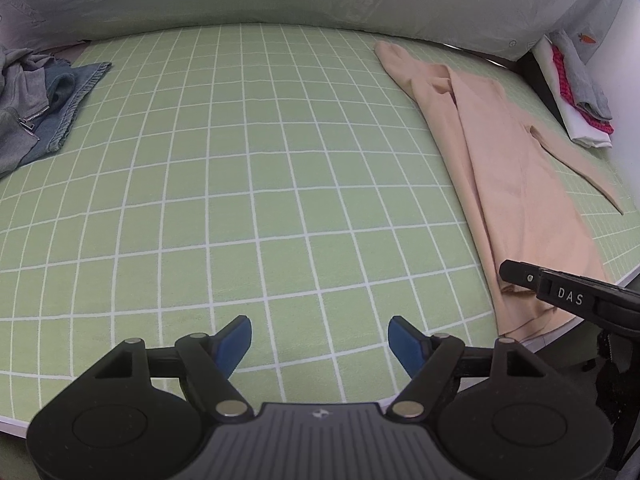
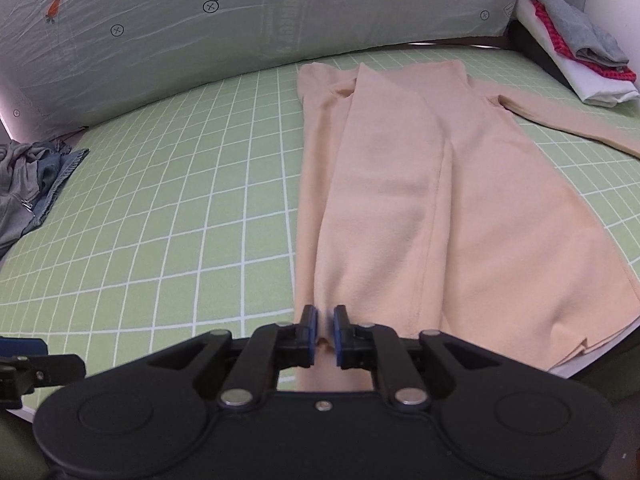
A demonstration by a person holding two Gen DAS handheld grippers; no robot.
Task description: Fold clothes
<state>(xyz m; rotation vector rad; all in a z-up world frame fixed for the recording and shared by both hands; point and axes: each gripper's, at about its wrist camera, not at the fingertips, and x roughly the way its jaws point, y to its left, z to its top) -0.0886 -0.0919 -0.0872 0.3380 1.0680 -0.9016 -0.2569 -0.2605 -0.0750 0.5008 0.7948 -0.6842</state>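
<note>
A long peach garment (image 2: 420,200) lies flat on the green checked sheet (image 2: 160,200). Its left side is folded over the middle and one sleeve stretches to the right. My right gripper (image 2: 326,330) sits at the garment's near hem, jaws only a narrow gap apart. A bit of cloth shows in the gap and the pads do not press on it. In the left wrist view the garment (image 1: 508,184) lies at the right, with the right gripper's finger (image 1: 560,296) over its near end. My left gripper (image 1: 320,340) stands open above bare sheet (image 1: 240,160), holding nothing.
A heap of grey and denim clothes (image 1: 36,108) lies at the far left. A folded stack of white, pink and grey cloth (image 2: 580,48) sits at the back right corner. A padded wall with carrot prints (image 2: 200,40) closes the back. The sheet's near edge runs just below both grippers.
</note>
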